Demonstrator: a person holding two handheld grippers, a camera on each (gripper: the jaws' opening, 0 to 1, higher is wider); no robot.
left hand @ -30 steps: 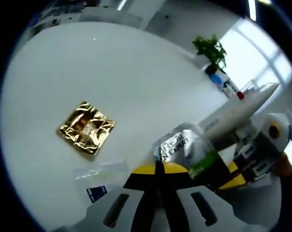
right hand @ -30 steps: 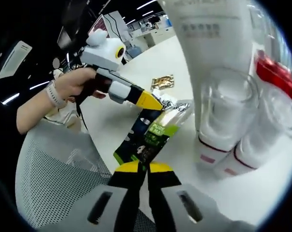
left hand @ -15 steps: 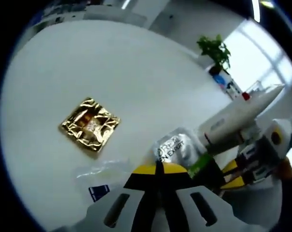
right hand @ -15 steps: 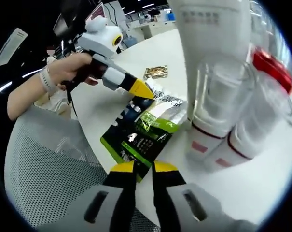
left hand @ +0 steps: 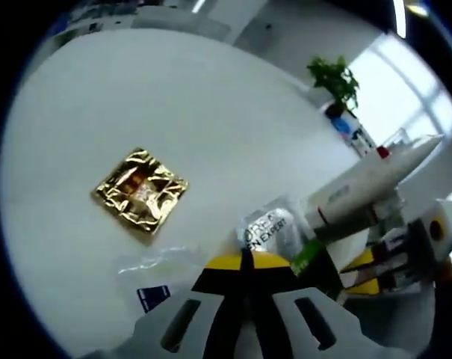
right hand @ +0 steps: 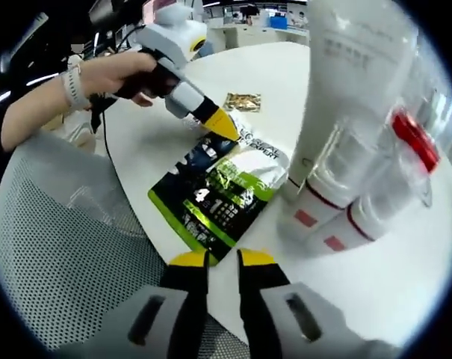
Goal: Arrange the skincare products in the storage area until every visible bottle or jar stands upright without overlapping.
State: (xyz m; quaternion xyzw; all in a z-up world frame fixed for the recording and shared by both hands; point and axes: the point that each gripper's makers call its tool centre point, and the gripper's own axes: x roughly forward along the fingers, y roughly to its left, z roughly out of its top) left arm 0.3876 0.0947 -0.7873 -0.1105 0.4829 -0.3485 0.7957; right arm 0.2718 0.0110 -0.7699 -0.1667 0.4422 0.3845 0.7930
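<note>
**Sachet pinned at one end, free at the other**

Leftmost, the left gripper has its yellow tips clenched on the far end of the green and black sachet, which lies flat on the white table with its long axis running from that gripper down toward the right gripper. Nearer the camera, the right gripper's jaws stand slightly apart and hold nothing, just short of the sachet's near corner. So the left one is on the pack, the right merely beside it. To the right stand the white tubes, upright on clear caps, touching one another; whether the sachet's edge touches them is hard to tell. In the left gripper view a gold foil packet lies well apart.
</note>
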